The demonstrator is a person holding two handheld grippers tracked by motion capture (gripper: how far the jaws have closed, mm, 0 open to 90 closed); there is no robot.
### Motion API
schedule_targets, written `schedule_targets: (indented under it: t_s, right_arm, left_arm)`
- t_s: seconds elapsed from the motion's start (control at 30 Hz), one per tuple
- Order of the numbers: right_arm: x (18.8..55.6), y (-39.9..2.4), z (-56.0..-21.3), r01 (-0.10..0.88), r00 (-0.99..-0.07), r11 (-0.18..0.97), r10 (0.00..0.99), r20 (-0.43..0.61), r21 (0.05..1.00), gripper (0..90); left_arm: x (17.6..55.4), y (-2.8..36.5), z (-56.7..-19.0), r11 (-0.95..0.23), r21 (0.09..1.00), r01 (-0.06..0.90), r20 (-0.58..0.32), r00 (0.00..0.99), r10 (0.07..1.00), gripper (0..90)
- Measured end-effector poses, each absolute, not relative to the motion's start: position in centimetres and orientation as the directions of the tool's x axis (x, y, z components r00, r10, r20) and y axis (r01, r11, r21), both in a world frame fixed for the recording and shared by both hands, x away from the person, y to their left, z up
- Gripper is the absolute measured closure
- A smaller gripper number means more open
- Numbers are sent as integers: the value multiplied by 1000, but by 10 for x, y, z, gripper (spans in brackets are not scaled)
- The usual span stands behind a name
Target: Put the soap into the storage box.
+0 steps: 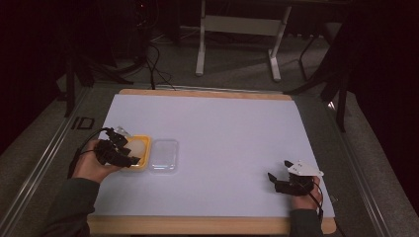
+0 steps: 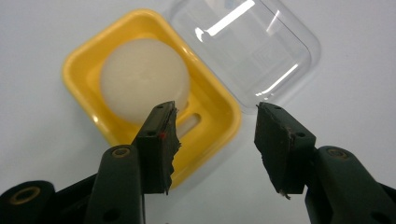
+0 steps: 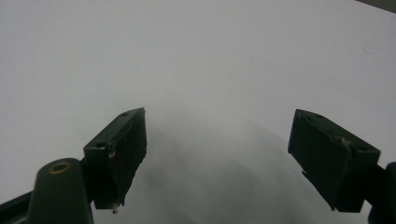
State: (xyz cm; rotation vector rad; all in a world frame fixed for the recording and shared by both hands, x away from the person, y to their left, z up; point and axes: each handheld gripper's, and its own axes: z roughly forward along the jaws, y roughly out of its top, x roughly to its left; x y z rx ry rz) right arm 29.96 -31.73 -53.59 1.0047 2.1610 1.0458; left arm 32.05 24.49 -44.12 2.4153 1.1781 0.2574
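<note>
Left gripper [image 2: 212, 135], jaws released, poised before the yellow dish [image 2: 84, 70] holding white soap [image 2: 140, 77]; clear lid [image 2: 261, 51] beyond lies off. Right gripper [image 3: 219, 158], jaws released, idle over bare bench [image 3: 187, 56].

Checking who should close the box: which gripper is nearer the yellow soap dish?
Left. The left gripper hangs right over the yellow soap dish, jaws open. The right gripper sits far across the white table, near its right edge.

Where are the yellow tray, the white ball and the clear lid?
yellow tray [image 2: 81, 63], left gripper view, on its bare near-left rim.
white ball [image 2: 142, 77], left gripper view, on the middle of its rounded top.
clear lid [image 2: 254, 51], left gripper view, on its flat middle panel.
</note>
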Motion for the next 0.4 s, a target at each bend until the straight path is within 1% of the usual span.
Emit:
schedule_targets:
  t_s: [0.3, 0.4]
  right_arm:
    - [300, -318, -536, 392, -582, 420, 802, -133, 819, 191]
    - [300, -318, -536, 397, -582, 417, 803, -127, 818, 191]
  left_arm:
    - [310, 233, -461, -554, 466, 690, -29, 638, 770, 488]
    - [301, 223, -471, -572, 472, 671, -20, 657, 754, 487]
